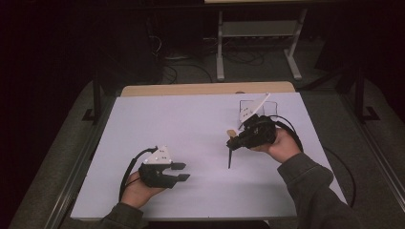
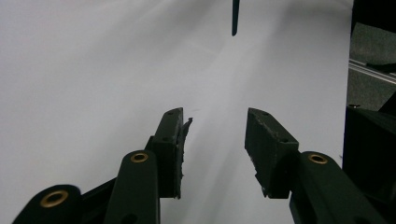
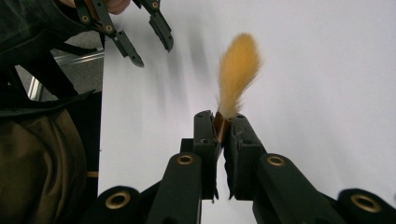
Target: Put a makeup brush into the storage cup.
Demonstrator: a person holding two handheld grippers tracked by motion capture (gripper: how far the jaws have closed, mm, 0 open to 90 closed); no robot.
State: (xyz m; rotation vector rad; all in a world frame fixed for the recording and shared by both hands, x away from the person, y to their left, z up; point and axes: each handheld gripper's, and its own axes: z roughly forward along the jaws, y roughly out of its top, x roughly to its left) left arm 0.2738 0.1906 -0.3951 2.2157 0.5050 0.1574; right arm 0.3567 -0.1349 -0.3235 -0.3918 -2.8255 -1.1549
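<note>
A paintbrush with a tuft of orange bristles (image 3: 237, 70) and a copper ferrule is clamped between the jaws of my right gripper (image 3: 219, 116). In the high view the right gripper (image 1: 232, 138) hovers over the right half of the white sheet (image 1: 191, 124), and the brush's thin dark handle (image 1: 229, 156) hangs down and toward me. That handle's tip (image 2: 235, 16) pokes in at the top of the left gripper view. My left gripper (image 1: 184, 171) is low at the front left, open (image 2: 215, 116) with only bare sheet between its jaws. It also appears far off (image 3: 155, 55).
The sheet covers a wooden table whose far edge (image 1: 205, 88) shows at the back. Beyond it stand a metal frame (image 1: 258, 28) and floor cables in the dark. A faint dark outline (image 1: 272, 109) lies on the sheet behind the right hand.
</note>
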